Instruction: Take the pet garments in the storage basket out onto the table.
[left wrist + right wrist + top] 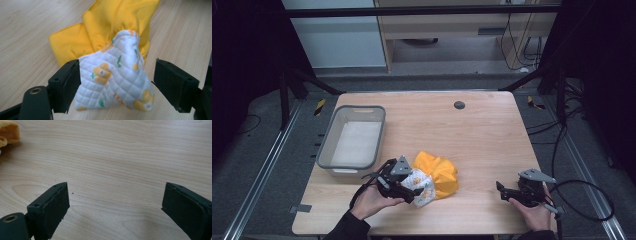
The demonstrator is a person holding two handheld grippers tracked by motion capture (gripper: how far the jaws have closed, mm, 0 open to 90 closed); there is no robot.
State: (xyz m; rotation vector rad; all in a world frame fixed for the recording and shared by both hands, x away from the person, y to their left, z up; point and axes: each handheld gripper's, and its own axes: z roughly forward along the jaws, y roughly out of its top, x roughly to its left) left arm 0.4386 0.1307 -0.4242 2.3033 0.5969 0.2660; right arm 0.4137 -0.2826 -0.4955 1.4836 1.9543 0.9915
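A crumpled cloth (441, 172), yellow on one side and white quilted with orange flowers on the other, lies on the wooden table (472, 135) near its front. My left gripper (414, 189) is open around the raised white quilted corner (115, 77); its left jaw touches the fabric and its right jaw stands apart. Yellow folds (112, 22) spread beyond the corner. My right gripper (503, 190) is open low over bare wood (115, 170) at the front right, with nothing between its jaws. An edge of the yellow cloth (8, 132) shows at its far left.
A grey plastic bin (325, 145) with a white bottom stands at the table's left side, just behind my left hand. A small black round disc (459, 104) sits near the far edge. Cables (582, 200) trail off the right side.
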